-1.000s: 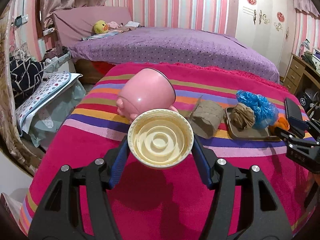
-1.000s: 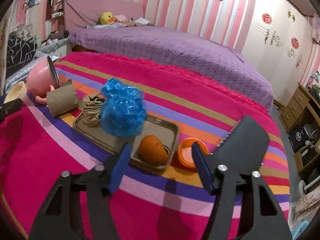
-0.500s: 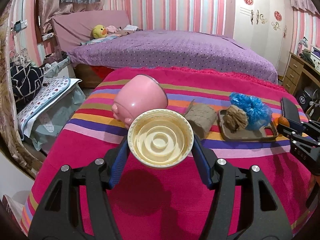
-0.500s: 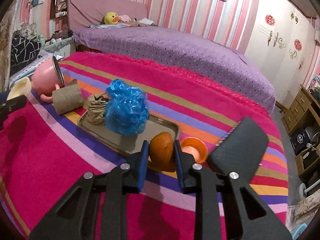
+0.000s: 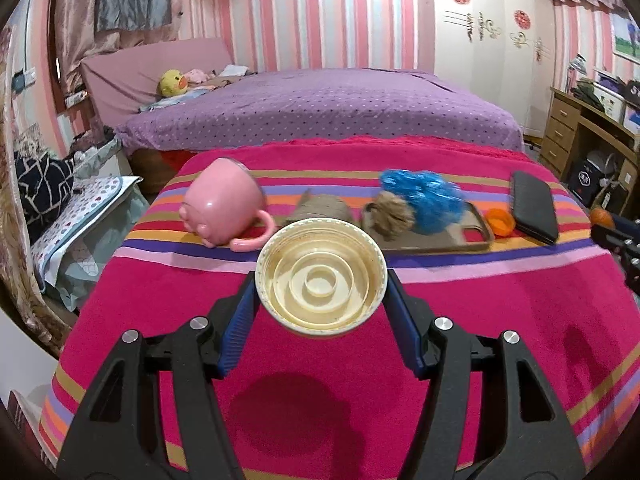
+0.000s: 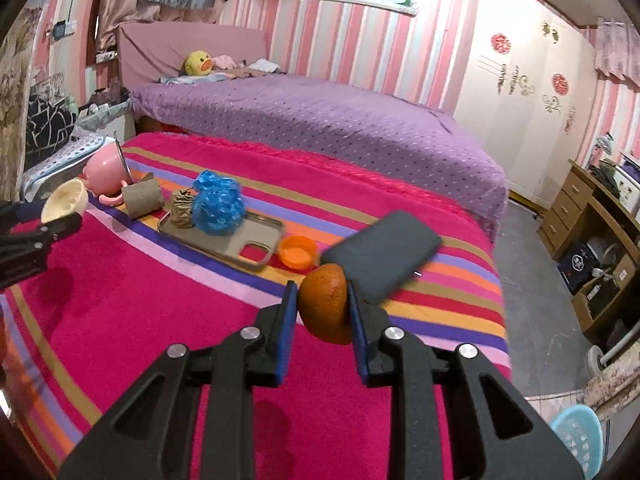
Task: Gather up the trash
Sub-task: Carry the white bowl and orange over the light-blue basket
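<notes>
Nearest the camera, the right gripper (image 6: 322,309) is clamped on an orange peel (image 6: 325,307), its jaws having just closed on it, and carries it clear of the striped blanket (image 6: 160,320). The peel is curved and sits far out at the pads; I judge it could slip or pop free on a quick swing. The left gripper (image 5: 321,287) holds a cream lid (image 5: 321,282) by its rim, hollow face to the camera; a thin round rim held on two sides may pivot and drop. Farther off, trash lies uncollected: a cardboard roll (image 6: 143,200), a brown wad (image 6: 182,209) and a blue plastic bag (image 6: 217,209) resting on a phone case (image 6: 224,240), with an orange cap (image 6: 297,251) just beside it. The pink cup (image 6: 105,173) on its side and the dark case (image 6: 380,255) could be knocked
</notes>
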